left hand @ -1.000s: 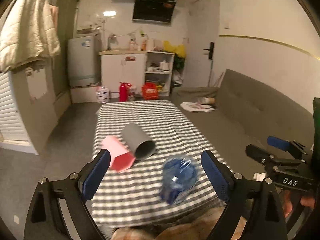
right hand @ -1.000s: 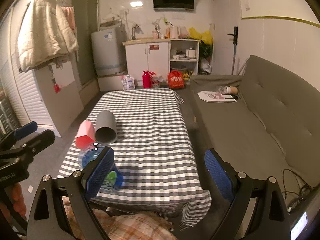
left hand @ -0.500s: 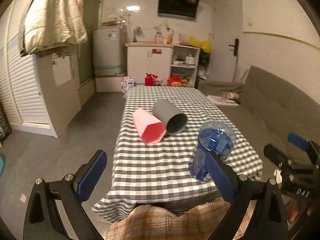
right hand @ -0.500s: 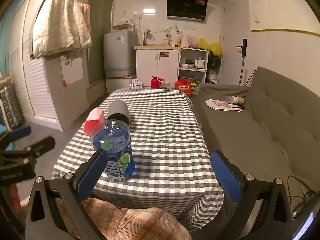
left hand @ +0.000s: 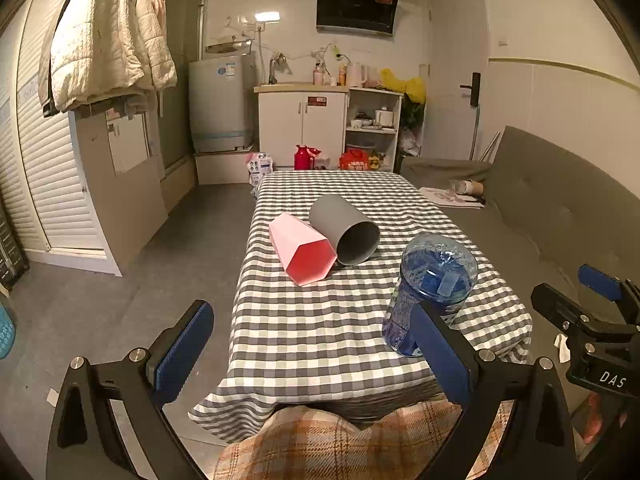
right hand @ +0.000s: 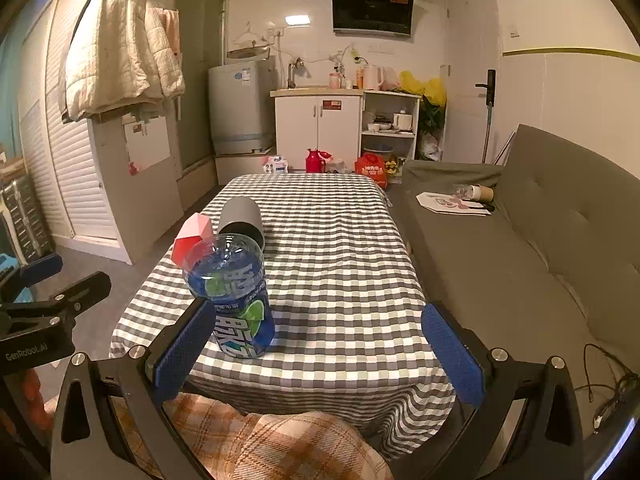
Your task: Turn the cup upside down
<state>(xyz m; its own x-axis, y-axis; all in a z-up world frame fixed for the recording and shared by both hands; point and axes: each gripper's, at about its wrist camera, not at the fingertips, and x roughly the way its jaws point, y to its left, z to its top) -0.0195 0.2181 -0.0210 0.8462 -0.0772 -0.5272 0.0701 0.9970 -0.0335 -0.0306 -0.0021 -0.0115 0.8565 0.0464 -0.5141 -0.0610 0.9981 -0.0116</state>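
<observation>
A pink hexagonal cup (left hand: 302,250) lies on its side on the checked tablecloth, mouth toward me, touching a grey round cup (left hand: 345,229) that also lies on its side. From the right wrist view the pink cup (right hand: 191,236) and grey cup (right hand: 241,214) sit partly hidden behind a blue bottle. My left gripper (left hand: 312,350) is open, held back from the table's near edge with nothing between its fingers. My right gripper (right hand: 318,350) is open too, low in front of the table. The right gripper also shows at the left wrist view's right edge.
A blue plastic bottle (left hand: 430,292) stands upright near the front right of the table (left hand: 320,340). A grey sofa (right hand: 520,248) runs along the right side. Plaid-clad knees (right hand: 256,444) sit below the near edge. Cabinets and a washer stand at the far wall.
Both grippers have pulled back and levelled, so the table now sits farther away and centred. The cups and bottle stay where they were.
</observation>
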